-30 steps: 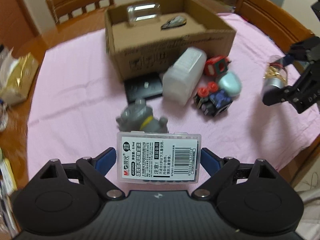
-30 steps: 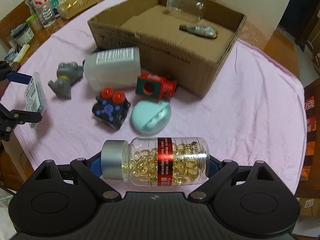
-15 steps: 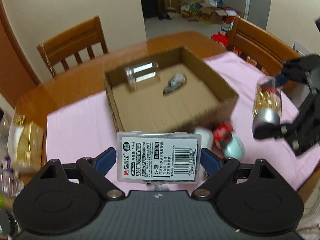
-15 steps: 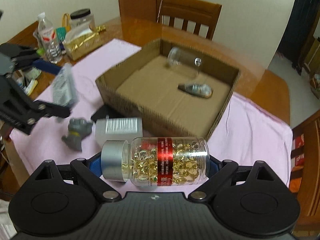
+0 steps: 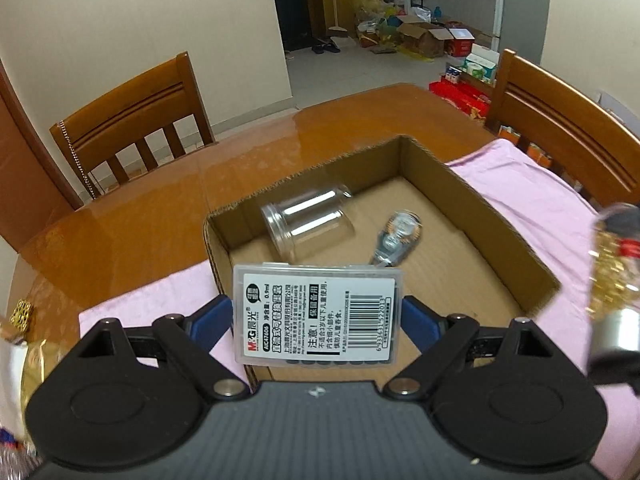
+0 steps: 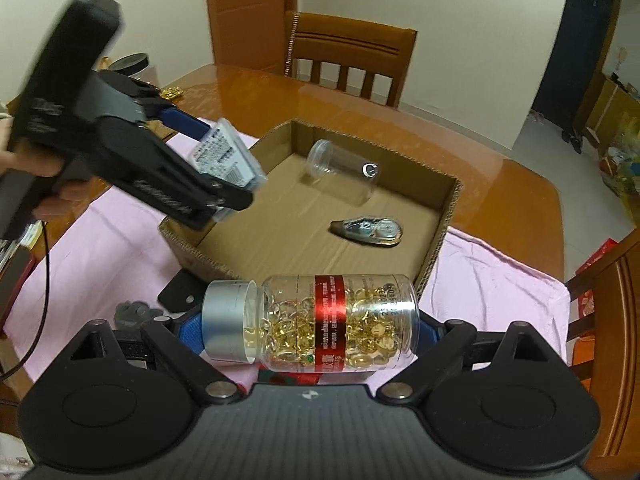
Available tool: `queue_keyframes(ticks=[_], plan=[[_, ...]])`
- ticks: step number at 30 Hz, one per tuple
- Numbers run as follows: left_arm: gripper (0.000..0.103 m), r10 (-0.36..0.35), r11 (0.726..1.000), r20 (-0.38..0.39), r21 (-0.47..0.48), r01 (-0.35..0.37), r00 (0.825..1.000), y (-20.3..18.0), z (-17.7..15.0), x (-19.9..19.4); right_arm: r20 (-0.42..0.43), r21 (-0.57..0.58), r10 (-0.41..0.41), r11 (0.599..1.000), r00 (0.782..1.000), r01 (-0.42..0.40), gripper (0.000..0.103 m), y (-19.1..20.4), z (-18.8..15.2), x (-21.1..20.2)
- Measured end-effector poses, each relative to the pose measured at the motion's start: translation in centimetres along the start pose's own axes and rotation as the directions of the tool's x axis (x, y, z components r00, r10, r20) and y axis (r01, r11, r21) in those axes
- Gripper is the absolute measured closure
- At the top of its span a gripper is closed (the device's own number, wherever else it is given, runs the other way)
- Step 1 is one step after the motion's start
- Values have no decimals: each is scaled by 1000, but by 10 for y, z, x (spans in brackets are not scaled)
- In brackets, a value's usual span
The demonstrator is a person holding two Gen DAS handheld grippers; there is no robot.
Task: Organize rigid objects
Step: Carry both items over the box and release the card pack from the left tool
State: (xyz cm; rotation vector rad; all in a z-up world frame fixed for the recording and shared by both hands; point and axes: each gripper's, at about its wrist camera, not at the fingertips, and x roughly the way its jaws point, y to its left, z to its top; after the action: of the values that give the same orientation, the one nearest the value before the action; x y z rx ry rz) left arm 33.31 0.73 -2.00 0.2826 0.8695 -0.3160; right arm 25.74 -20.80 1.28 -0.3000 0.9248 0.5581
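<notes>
My left gripper (image 5: 317, 316) is shut on a clear plastic refill case (image 5: 318, 314) with a white label, held above the near left wall of the open cardboard box (image 5: 500, 236). It also shows in the right wrist view (image 6: 228, 156). My right gripper (image 6: 310, 326) is shut on a clear capsule bottle (image 6: 320, 322) with a silver cap and red band, held above the box's near wall (image 6: 434, 264). The bottle shows blurred at the right edge of the left wrist view (image 5: 614, 280). Inside the box lie a clear empty jar (image 6: 344, 170) and a correction tape (image 6: 368, 230).
The box stands on a pink cloth (image 6: 500, 280) over a glossy wooden table (image 5: 140, 220). A grey toy (image 6: 134, 312) and a black flat item (image 6: 180, 292) lie in front of the box. Wooden chairs (image 5: 132, 128) stand around the table. Clutter sits at the left table edge.
Both grippers have risen and moved forward over the box with their objects. The loose toys on the cloth have dropped out of the left wrist view.
</notes>
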Motion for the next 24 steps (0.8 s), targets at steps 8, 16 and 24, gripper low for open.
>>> queue_keyframes(ticks=[8,16,24], plan=[[11,34,996,23,-79,-32,999,21,10,28,-11,37,-25,999,1000,25,7,1,6,8],[3,49,993,65,-107,-42,997,28,-19,-8,-37,50,-43,998,998,45,7,2,14,22],[1,85,976,78,-207,-68,993,36,-64,-45,-53,71,-56,996,997,60,7,2,26,37]])
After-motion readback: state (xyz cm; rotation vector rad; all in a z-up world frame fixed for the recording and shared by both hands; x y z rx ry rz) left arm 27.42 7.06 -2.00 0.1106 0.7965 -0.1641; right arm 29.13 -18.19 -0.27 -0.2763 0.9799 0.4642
